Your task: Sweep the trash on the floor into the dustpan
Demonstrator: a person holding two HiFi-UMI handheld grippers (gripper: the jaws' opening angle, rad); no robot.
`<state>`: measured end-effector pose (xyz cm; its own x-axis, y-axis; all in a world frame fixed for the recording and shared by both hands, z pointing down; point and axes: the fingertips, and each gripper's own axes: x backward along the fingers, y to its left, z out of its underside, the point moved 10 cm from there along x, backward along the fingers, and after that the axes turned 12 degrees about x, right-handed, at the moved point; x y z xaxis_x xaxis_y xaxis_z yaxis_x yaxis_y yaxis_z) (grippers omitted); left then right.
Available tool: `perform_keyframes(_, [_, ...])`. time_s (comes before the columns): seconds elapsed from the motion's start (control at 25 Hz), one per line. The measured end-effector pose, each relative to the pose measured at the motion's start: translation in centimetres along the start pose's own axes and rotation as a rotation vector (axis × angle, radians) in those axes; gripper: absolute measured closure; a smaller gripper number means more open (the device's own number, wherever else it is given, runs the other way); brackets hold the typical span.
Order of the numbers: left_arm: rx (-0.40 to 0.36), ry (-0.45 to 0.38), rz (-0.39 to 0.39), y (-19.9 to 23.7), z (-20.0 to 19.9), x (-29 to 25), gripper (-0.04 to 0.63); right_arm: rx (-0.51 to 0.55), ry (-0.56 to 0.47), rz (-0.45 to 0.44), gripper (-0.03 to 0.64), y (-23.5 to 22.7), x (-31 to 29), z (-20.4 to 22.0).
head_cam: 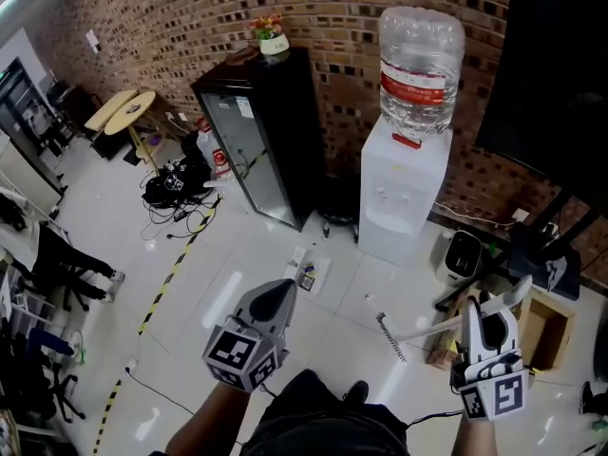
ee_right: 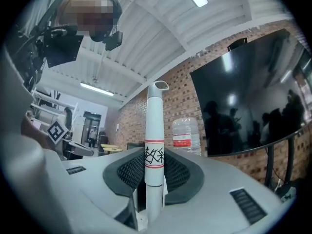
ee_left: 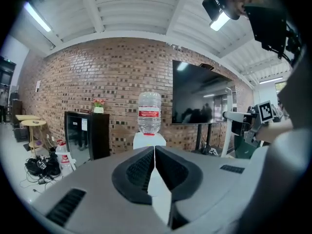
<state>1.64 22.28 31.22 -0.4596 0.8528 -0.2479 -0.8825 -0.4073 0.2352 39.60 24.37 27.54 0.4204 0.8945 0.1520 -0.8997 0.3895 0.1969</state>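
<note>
My right gripper is shut on a white broom handle, which slants down to the left and ends in a toothed strip near the floor. In the right gripper view the handle stands upright between the pads, its top end above the gripper. Trash, pale paper scraps and a small packet, lies on the white floor ahead of my left gripper. That gripper is shut with nothing in it and hangs above the floor. I see no dustpan clearly.
A water dispenser with a bottle stands against the brick wall, beside a black glass-door cabinet. Cables and yellow-black floor tape lie to the left. A cardboard box and a small white appliance sit at right.
</note>
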Motion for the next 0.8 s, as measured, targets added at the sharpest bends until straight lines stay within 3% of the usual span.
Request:
perform_keyframes(0.28, [0.016, 0.074, -0.025, 3.1, 0.7, -5.6, 0.589, 0.047, 0.042, 0.051, 0.503, -3.3, -4.9, 4.7])
perform_keyframes(0.48, [-0.045, 0.096, 0.027, 6.2, 0.6, -10.7, 0.589, 0.057, 0.109, 0.169, 0.503, -4.3, -7.8, 8.5])
perform_keyframes(0.6, [-0.103, 0.119, 0.08, 7.1, 1.5, -14.5, 0.589, 0.082, 0.123, 0.197, 0.503, -4.5, -9.5, 10.4])
perform_keyframes(0.8, [-0.095, 0.124, 0.214, 9.0, 3.2, -19.1, 0.589, 0.077, 0.153, 0.298, 0.503, -4.9, -11.1, 14.2])
